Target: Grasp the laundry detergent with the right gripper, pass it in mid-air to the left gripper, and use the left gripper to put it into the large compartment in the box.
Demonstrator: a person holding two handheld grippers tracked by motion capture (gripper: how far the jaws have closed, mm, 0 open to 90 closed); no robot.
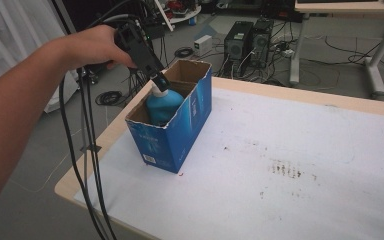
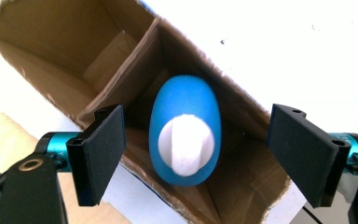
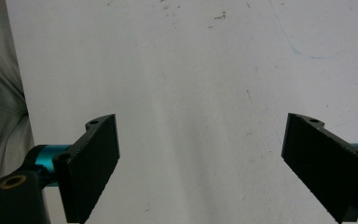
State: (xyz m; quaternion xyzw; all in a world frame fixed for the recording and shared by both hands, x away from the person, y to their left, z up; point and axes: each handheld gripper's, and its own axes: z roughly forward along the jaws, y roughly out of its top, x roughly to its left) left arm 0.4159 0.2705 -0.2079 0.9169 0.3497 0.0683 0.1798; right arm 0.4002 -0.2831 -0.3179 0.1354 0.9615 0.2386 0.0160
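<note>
A blue bottle (image 1: 163, 105) with a white cap (image 2: 187, 144) stands upright in the near compartment of a blue cardboard box (image 1: 172, 137) at the table's left end. My left gripper (image 1: 161, 83) hovers right above the bottle's top, held by a hand. In the left gripper view its jaws stand wide open on either side of the bottle (image 2: 185, 128), not touching it, so the left gripper (image 2: 196, 156) is open. The right gripper (image 3: 200, 163) is open too, over the bare white table cover (image 3: 205, 70), with nothing between its jaws.
The box's far compartment (image 2: 74, 51) is brown inside and holds nothing. The white table cover (image 1: 290, 160) bears some dark stains (image 1: 285, 169). Black cables (image 1: 87, 165) hang from the left gripper past the table's left edge. Computer towers (image 1: 247, 40) stand on the floor beyond.
</note>
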